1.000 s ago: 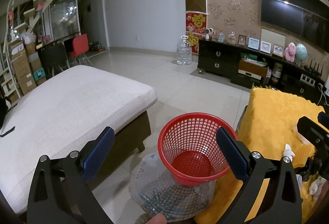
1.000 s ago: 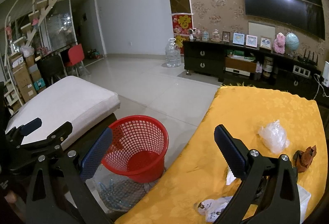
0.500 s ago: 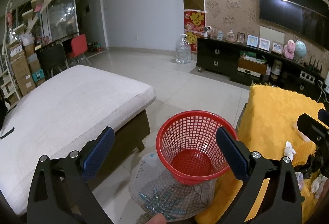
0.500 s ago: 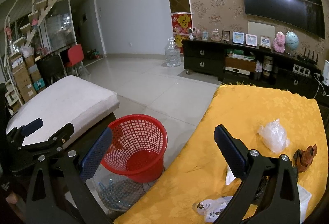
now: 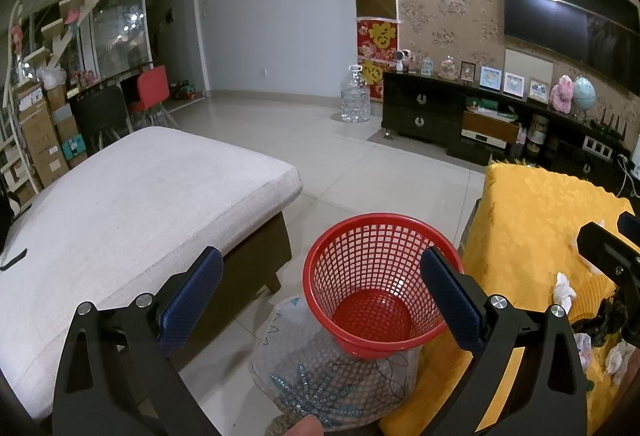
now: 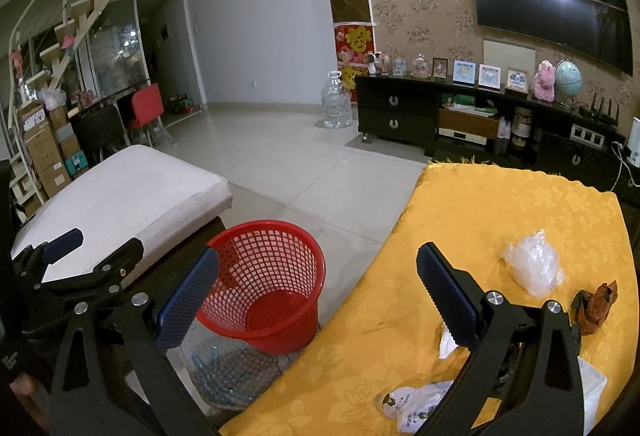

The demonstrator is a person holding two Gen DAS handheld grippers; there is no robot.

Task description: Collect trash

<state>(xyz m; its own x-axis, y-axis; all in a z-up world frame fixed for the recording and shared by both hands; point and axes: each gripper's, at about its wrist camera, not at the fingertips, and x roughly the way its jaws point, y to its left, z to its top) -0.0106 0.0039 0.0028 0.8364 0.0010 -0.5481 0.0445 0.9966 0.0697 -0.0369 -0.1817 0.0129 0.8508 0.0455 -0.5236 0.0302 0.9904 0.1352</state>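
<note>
Both grippers are wide open and hold nothing. The left gripper (image 5: 322, 290) hangs over the empty red basket (image 5: 374, 278). The right gripper (image 6: 318, 292) should go slowly down to the plastic bag (image 6: 532, 268) on the yellow bench (image 6: 500, 204).

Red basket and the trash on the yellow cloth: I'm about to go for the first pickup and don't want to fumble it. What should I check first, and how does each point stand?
1. Red basket upright, mouth open: ok.
2. Basket empty, room for trash: ok.
3. Right gripper open and holding nothing: ok.
4. Left gripper open and holding nothing: ok.
5. Crumpled clear plastic lies unobstructed on the yellow cloth: ok.
6. Trash under the right gripper, near the printed wrapper, fully visible: not ok, partly hidden by its frame.
</note>
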